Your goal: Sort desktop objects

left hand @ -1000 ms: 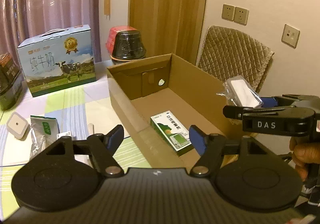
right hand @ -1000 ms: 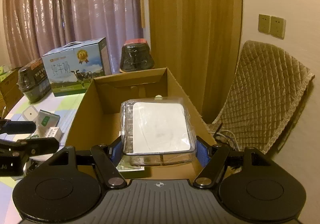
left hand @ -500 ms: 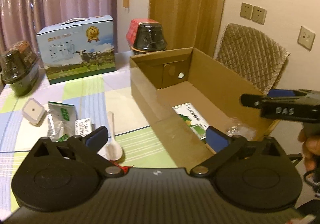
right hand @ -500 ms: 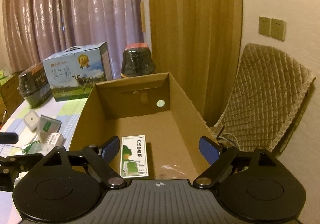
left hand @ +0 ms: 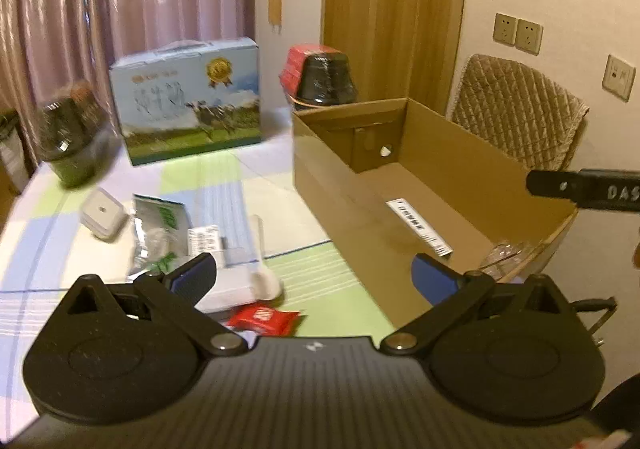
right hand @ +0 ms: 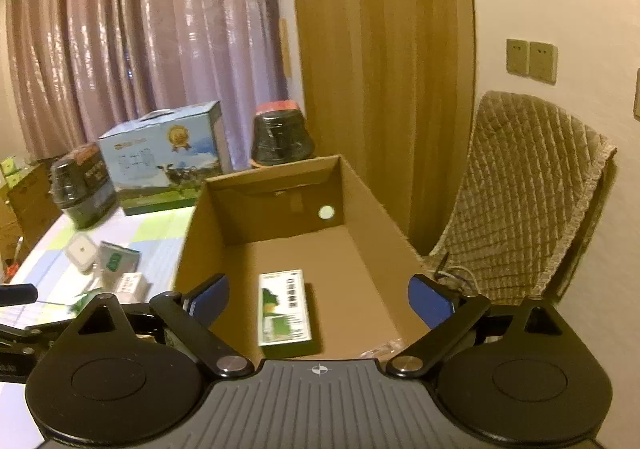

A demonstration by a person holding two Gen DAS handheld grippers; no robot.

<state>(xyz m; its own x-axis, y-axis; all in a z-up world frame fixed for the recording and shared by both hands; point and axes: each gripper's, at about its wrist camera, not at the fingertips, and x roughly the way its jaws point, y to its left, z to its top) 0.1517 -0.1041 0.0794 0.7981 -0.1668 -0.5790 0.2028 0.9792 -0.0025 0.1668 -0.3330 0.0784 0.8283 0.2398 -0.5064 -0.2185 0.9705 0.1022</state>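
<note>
Far left, the table [left hand: 276, 245] curves off at its edge, with a dark jar [left hand: 68, 137] and a milk carton [left hand: 188, 101] parked along the back by the curtain. Moving in: a small white square case [left hand: 102, 213], a foil pouch [left hand: 154, 233] and a white spoon [left hand: 260, 265] lie close together on the checked cloth, and a red packet [left hand: 264, 319] sits nearest the camera, just under the left gripper [left hand: 314, 275]. A bare strip of cloth separates that cluster from the cardboard box [left hand: 328, 193].

That left gripper is spread as wide as it goes, nothing between the blue pads, hanging over the table's near edge with the box wall off its right finger.

Now the box: tall walls, open top, plenty of free floor. A green-and-white carton [right hand: 283, 307] lies flat on the bottom, and a clear plastic wrapper [left hand: 510, 253] shows in the near right corner.

Over to the right gripper [right hand: 318, 299]: poised above the box's near end, jaws opening, pads bare, carton visible below between them but untouched. Right of the box stands a chair with a quilted cover [right hand: 528, 193], close against the wall.
</note>
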